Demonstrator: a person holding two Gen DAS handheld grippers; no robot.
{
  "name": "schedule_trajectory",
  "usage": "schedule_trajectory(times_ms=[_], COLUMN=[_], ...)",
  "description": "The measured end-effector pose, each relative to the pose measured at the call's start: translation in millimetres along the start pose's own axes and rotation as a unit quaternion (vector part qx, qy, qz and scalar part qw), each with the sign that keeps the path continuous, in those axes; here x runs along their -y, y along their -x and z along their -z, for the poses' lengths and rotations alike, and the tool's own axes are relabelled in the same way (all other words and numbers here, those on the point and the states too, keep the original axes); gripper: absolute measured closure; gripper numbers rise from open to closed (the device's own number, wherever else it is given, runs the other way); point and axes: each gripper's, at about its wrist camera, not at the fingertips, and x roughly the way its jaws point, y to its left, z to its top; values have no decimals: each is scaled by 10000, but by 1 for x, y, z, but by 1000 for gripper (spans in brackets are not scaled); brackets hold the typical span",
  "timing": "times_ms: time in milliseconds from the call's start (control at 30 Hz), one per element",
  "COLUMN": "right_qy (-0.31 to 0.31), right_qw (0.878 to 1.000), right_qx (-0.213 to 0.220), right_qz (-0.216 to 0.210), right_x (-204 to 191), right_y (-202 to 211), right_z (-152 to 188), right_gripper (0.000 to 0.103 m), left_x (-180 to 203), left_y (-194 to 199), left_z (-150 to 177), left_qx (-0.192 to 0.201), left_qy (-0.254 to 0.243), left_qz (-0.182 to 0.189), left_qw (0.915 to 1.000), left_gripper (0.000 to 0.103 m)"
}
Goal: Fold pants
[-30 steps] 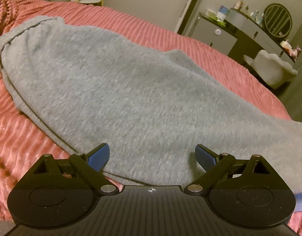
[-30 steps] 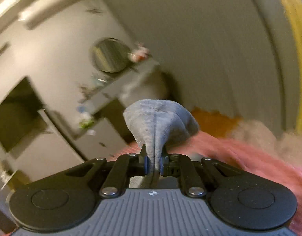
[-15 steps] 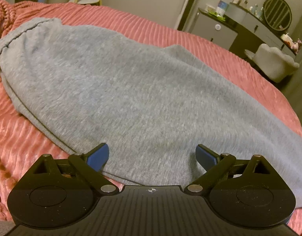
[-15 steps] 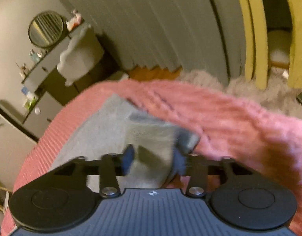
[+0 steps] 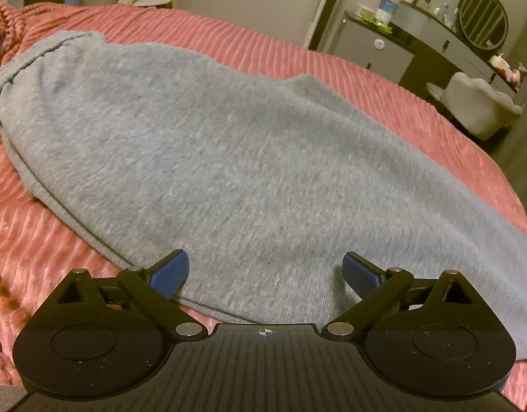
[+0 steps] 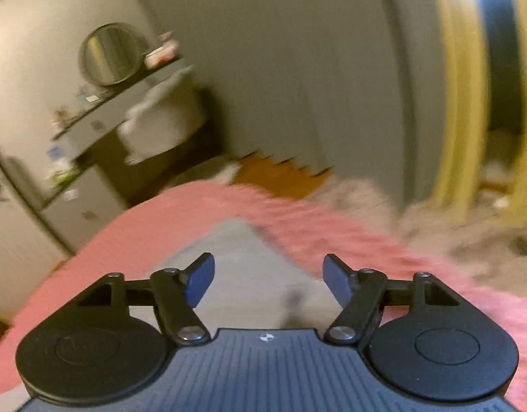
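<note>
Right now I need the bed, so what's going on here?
A person with a gripper in each hand is folding grey pants on a pink bedspread. The right gripper has just been opening and nothing is pinched between its fingers. The left gripper hovers open over the near edge of the pants.

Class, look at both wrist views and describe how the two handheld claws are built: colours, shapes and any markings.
Both look alike. The left claw and the right claw each have two blue pads on black link arms with silver pivot pins, hinged on two round black discs. Between the discs sits a ribbed dark body with a small round crosshair mark. No cables, hands or sleeves show.
</note>
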Motion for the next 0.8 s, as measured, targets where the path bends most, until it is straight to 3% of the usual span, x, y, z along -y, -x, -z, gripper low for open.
schedule_trajectory(times_ms=[67, 133, 167, 200, 233, 300, 400, 533, 700, 767, 800], right_qy=[-189, -331, -267, -160, -101, -60, 384, 670, 893, 993, 884], right_qw=[9972, 9930, 9916, 9908, 9917, 9942, 9957, 9969, 9932, 9904, 9907], right_qx=[-585, -1132, -1222, -1196, -1093, -856, -331, -351, -659, -841, -984], right_qz=[-421, -103, 345, 617, 666, 646, 774, 211, 357, 477, 312], right_x=[5, 22, 29, 35, 40, 39, 26, 5, -9, -22, -20], right_y=[-28, -49, -54, -55, -54, -46, -49, -87, -144, -161, -166], right_z=[7, 21, 30, 35, 36, 30, 8, -15, -27, -26, -26], right_gripper=[59, 64, 64, 72, 73, 69, 38, 37, 37, 55, 79], left_x=[0, -1, -1, -2, -2, -2, -1, 2, 9, 11, 13], left_y=[0, 0, 0, 0, -1, -2, -3, 0, -5, -8, -9], left_z=[0, 0, 0, 0, 0, -1, -2, -2, -1, -1, -1], left_qx=[-5, -7, -4, 7, 10, 24, 94, 254, 259, 263, 259], left_qy=[-2, 15, 25, 35, 38, 40, 25, 10, -145, -216, -267], left_qz=[1, 16, 26, 41, 53, 82, 106, 218, 196, 163, 149], left_qw=[10000, 10000, 10000, 10000, 10000, 10000, 9999, 9994, 9994, 9993, 9992], left_gripper=[3, 3, 3, 3, 3, 3, 3, 3, 3, 3, 3])
